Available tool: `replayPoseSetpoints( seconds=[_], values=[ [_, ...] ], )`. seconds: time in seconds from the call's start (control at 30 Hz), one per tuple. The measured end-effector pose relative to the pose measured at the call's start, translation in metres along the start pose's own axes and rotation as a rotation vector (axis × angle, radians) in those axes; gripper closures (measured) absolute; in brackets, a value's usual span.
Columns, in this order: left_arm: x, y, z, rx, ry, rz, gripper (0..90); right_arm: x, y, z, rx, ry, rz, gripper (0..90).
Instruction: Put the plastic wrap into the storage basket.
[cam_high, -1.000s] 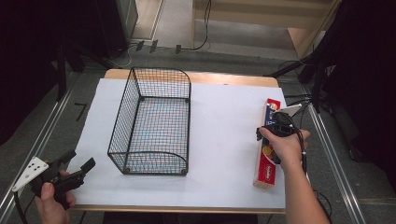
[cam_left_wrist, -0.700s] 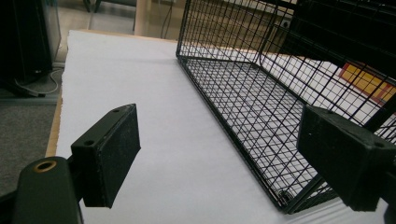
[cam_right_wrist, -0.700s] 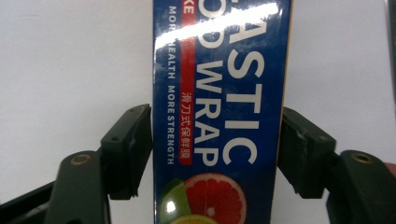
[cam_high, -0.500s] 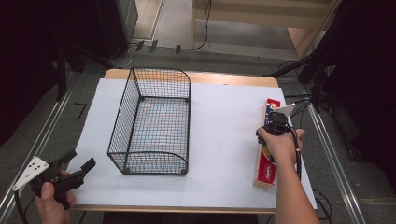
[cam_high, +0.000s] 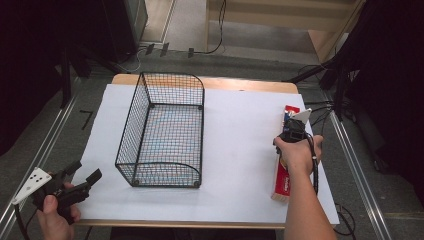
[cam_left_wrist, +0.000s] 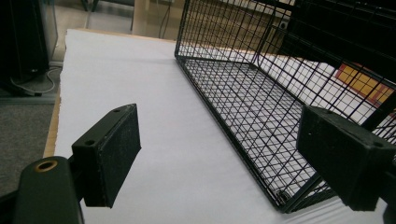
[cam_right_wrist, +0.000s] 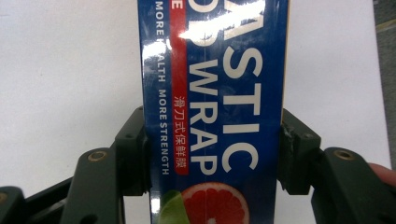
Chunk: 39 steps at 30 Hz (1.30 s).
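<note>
R hand-held gripper (cam_right_wrist: 212, 154) clamped across plastic wrap box (cam_right_wrist: 215, 107), jaws tight on both long sides; box lies flat nr desk's (cam_high: 240, 130) R edge. L hand-held gripper (cam_left_wrist: 219, 154) jaws wide, nothing held, at front-L corner, just beside wire basket (cam_high: 165, 130).

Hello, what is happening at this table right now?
A person holds one pair of tongs in each hand. The right tongs have their jaws closed against both sides of a long plastic wrap box, which lies on the white sheet near the table's right edge. The left tongs are open, near the wire basket.
</note>
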<state>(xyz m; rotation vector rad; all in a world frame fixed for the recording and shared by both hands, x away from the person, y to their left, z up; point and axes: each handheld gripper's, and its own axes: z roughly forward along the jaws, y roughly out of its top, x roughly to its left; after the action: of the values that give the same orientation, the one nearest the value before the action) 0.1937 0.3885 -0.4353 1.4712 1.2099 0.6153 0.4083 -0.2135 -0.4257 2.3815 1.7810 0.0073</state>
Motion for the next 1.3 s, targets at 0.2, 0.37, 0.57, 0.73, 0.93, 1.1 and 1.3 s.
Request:
replayPoseSetpoints(
  seconds=[0.2,0.37,0.57,0.73,0.93,1.1,1.3],
  values=[
    [0.001,0.000,0.000,-0.003,0.000,-0.005,13.9,0.001,0.004,-0.009,0.024,-0.032,-0.100,42.1],
    [-0.001,0.000,0.001,0.001,-0.002,-0.003,13.9,0.000,0.006,-0.022,-0.016,-0.005,-0.185,42.2],
    [-0.001,0.000,0.002,0.006,-0.002,0.001,13.9,0.005,0.004,-0.030,-0.060,0.008,-0.300,42.2],
    [0.000,0.000,0.001,0.004,0.000,-0.002,13.9,0.009,0.004,-0.038,-0.079,0.036,-0.398,42.1],
    [0.001,0.000,0.002,0.006,0.002,-0.006,13.9,0.016,0.002,-0.050,-0.136,0.086,-0.508,42.1],
    [0.000,0.000,0.002,0.004,0.000,-0.004,13.9,0.022,-0.003,-0.059,-0.166,0.085,-0.622,42.0],
    [0.000,0.000,0.002,0.004,-0.005,0.001,13.9,0.030,-0.011,-0.071,-0.189,0.094,-0.745,42.0]
  ],
)
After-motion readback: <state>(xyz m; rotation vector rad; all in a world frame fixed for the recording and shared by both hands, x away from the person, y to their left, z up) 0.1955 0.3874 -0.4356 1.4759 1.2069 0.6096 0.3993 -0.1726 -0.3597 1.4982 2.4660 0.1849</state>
